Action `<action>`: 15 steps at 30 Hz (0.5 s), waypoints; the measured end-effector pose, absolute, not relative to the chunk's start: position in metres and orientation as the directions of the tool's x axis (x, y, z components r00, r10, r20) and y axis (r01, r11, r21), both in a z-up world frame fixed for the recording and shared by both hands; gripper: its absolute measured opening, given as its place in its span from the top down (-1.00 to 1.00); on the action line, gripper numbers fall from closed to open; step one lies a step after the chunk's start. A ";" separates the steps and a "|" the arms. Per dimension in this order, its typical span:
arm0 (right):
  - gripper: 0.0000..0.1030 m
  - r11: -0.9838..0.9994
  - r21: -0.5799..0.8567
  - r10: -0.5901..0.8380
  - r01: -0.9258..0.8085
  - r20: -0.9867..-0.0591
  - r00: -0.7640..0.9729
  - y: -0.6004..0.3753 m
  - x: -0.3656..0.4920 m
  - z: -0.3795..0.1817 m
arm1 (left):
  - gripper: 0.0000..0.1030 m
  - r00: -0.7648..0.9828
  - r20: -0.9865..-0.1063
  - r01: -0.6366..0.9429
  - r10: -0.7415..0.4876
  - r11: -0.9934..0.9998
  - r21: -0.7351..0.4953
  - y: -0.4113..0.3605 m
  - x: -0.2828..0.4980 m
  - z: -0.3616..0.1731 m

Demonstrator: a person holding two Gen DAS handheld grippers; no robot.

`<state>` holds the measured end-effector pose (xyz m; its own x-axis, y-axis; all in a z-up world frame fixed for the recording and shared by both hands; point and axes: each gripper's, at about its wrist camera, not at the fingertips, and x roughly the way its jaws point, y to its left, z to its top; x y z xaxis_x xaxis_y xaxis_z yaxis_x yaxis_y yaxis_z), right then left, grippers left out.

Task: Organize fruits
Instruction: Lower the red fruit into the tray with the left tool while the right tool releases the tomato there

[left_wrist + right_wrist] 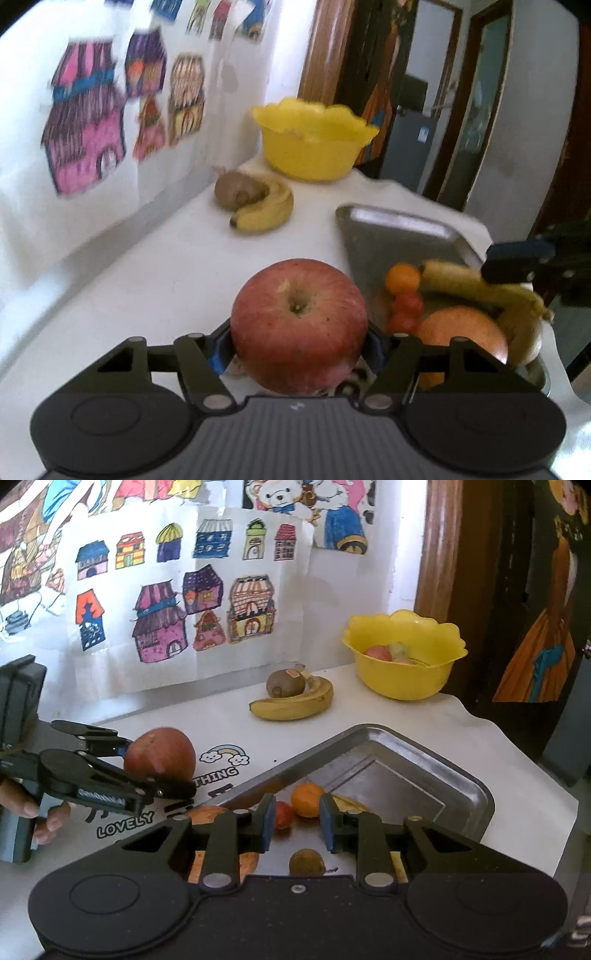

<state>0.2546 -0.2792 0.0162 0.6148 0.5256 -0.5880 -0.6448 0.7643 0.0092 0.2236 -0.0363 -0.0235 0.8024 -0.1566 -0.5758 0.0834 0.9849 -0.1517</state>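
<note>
your left gripper (299, 332) is clamped on a red apple (298, 325), its jaws pressed to the fruit's 2 sides, and it holds the apple just beside the metal tray (373, 240), over the white tabletop (147, 280). your right gripper (297, 821) hangs over the tray's near part with its jaws parted and nothing between them. in the tray lie an orange (306, 799), a small red fruit (284, 814), a kiwi (306, 862), a banana (480, 288) and another apple (461, 328). beyond the tray's far corner, a second banana (295, 703) curls around another kiwi (284, 683), touching it. farther past the tray stands a yellow bowl (406, 679) holding fruit pieces.
</note>
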 end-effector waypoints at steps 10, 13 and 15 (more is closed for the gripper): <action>0.21 0.819 -0.023 0.473 -0.574 -0.539 0.697 -0.295 0.250 0.011 | -0.39 0.804 -0.533 0.203 -0.264 0.964 -0.171 -0.075 0.258 -0.001; 0.08 0.831 -0.047 0.451 -0.554 -0.525 0.721 -0.300 0.248 0.006 | -0.39 0.782 -0.545 0.243 -0.303 0.953 -0.180 -0.088 0.272 -0.004; -0.05 0.844 -0.061 0.430 -0.532 -0.516 0.741 -0.304 0.248 0.003 | -0.39 0.769 -0.553 0.268 -0.321 0.947 -0.177 -0.097 0.279 -0.007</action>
